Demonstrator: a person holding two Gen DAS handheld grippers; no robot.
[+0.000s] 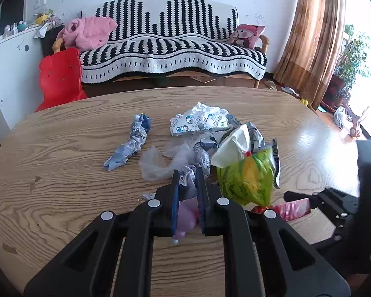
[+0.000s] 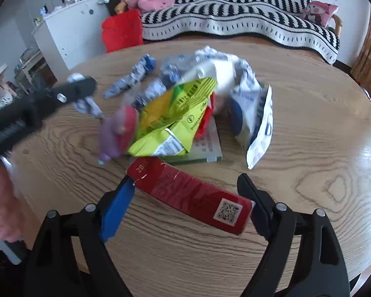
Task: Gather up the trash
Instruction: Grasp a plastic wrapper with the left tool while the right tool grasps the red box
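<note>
Trash lies piled on a round wooden table [image 1: 61,198]. My left gripper [image 1: 188,180] is shut on a crumpled grey-white wrapper [image 1: 189,185]; it shows in the right wrist view [image 2: 84,99] at the left, held above the table. A purple-pink toy-like piece [image 1: 186,217] lies under the fingers. A green-yellow snack bag [image 1: 247,180] [image 2: 175,118] sits just right of it. My right gripper [image 2: 185,185] is open, its fingers on either side of a red carton [image 2: 190,195] lying on the table. A blue-white crumpled wrapper [image 1: 131,143] and a white packet [image 1: 200,121] lie farther back.
A large white-blue bag [image 2: 257,118] lies at the right of the pile, a flat green card [image 2: 207,148] under the snack bag. A striped sofa [image 1: 173,49], a red bag [image 1: 59,79] and a white cabinet [image 1: 10,69] stand beyond the table.
</note>
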